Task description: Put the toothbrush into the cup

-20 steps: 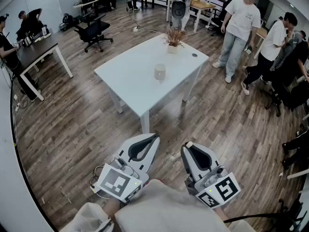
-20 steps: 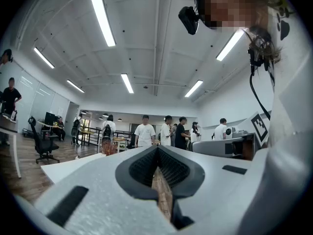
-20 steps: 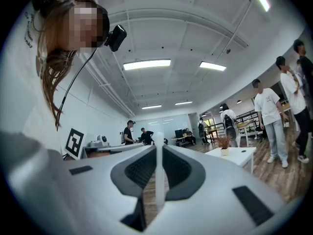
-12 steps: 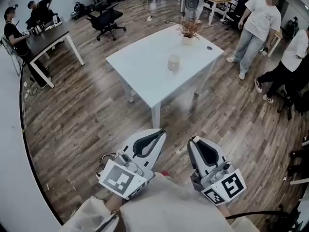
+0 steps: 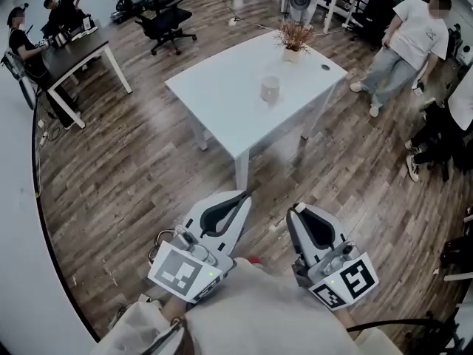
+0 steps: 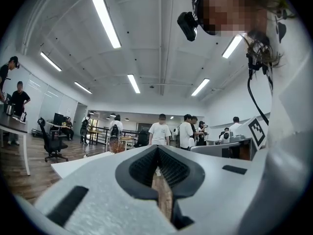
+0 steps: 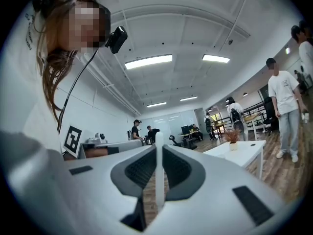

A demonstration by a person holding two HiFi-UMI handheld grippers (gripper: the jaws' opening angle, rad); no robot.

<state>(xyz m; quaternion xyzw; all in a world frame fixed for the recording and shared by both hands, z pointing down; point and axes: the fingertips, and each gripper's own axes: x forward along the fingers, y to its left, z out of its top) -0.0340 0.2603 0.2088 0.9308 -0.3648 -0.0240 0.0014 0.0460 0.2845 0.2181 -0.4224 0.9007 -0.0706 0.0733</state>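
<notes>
Slim white toothbrush [image 7: 159,170] upright, clamped in right claw [image 5: 295,212]; left claw [image 6: 157,150] together, empty.

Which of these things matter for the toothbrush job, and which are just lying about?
Part of the job:
toothbrush, held in the right gripper
cup, standing on the white table

Just lying about:
dried plant in its pot
office chair
dark desk
left gripper, shut with nothing in it
</notes>
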